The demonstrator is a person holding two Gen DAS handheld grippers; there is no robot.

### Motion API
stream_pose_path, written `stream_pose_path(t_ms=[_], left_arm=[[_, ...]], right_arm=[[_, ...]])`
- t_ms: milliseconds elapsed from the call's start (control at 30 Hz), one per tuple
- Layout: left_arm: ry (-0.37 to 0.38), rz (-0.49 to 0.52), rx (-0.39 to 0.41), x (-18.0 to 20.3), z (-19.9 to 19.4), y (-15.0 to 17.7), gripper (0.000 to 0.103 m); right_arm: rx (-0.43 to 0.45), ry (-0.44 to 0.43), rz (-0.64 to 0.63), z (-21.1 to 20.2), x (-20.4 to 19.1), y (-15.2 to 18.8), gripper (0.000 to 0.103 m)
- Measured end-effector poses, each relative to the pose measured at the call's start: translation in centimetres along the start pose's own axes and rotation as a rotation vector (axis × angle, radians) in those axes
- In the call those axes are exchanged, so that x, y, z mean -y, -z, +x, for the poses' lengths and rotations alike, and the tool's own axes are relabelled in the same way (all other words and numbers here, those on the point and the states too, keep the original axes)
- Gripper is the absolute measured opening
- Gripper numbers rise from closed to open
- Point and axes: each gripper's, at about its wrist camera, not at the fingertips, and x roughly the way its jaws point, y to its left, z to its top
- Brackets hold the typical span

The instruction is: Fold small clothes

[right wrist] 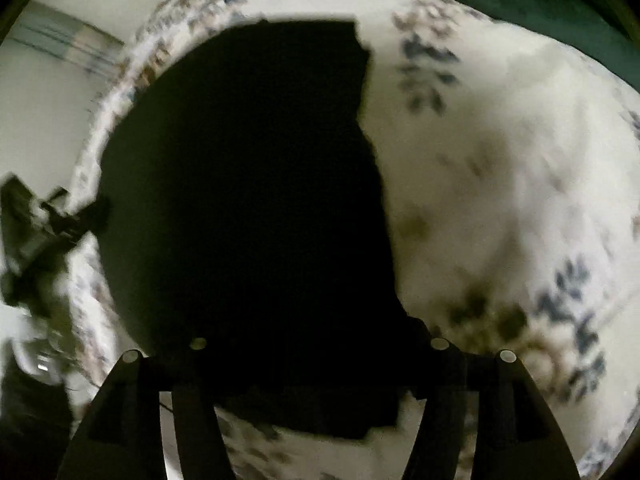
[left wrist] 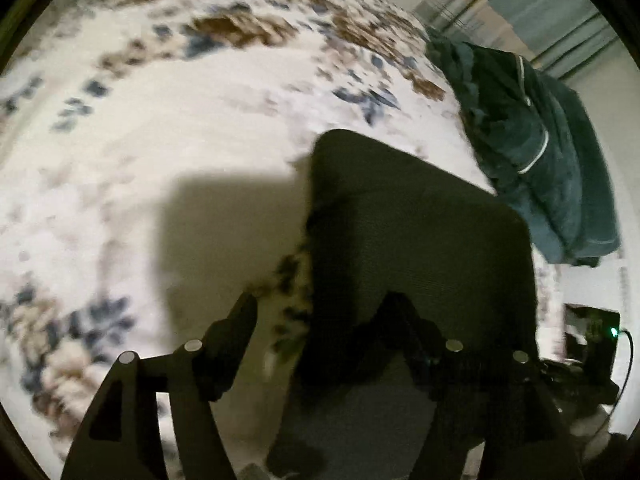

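Over the bed (left wrist: 200,140), my open left gripper (left wrist: 320,308) may miss the black garment (left wrist: 420,220); I cannot tell the right gripper's (right wrist: 316,360) state.

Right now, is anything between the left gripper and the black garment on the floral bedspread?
Nothing visible. The left gripper is already at the black fabric garment. The white floral bedspread beside it looks bare; the crumpled teal blanket lies off to the far side.
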Motion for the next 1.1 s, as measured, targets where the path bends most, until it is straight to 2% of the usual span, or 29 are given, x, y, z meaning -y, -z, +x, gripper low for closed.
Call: stream_pose_path(t_ms=[33,100,167,200,233,267,433,500,767,1100], left_arm=[[-0.036,0.002,0.024,0.3,-0.7,0.9,0.067],[-0.082,0.013,0.038,0.6,-1.4,2.2,0.08],[-0.138,0.033,0.048,1.8,-1.9,3.5,0.102],[-0.162,0.046,0.048,2.5,-2.3,4.3,0.103],[-0.188,0.057,0.052,3.1,-2.7,4.9,0.103],[-0.216,0.063,0.06,3.9,-3.1,5.4,0.103],[-0.293,0.093,0.119,7.8,-7.8,7.7,0.103],[-0.309,0.101,0.137,9.2,-10.1,8.6,0.103],[-0.333,0.124,0.218,14.6,-21.5,12.9,0.103],[-0.343,0.128,0.349,20.5,-35.9,19.2,0.103]], right_arm=[[-0.011,0.016,0.011,0.2,0.6,1.0,0.07],[-0.007,0.062,0.025,0.1,1.5,2.9,0.071],[0.019,0.138,0.03,-0.2,1.2,3.6,0.082],[0.038,0.199,0.028,-1.1,1.1,4.3,0.087],[0.057,0.26,0.033,-2.2,1.0,5.2,0.098],[0.079,0.297,0.034,-3.0,0.8,5.8,0.102],[0.183,0.447,-0.007,-8.2,-2.4,8.5,0.103],[0.224,0.479,-0.014,-9.8,-5.7,8.0,0.103],[0.374,0.469,-0.035,-22.9,-11.3,15.0,0.103],[0.546,0.454,-0.111,-39.4,-17.3,26.0,0.103]])
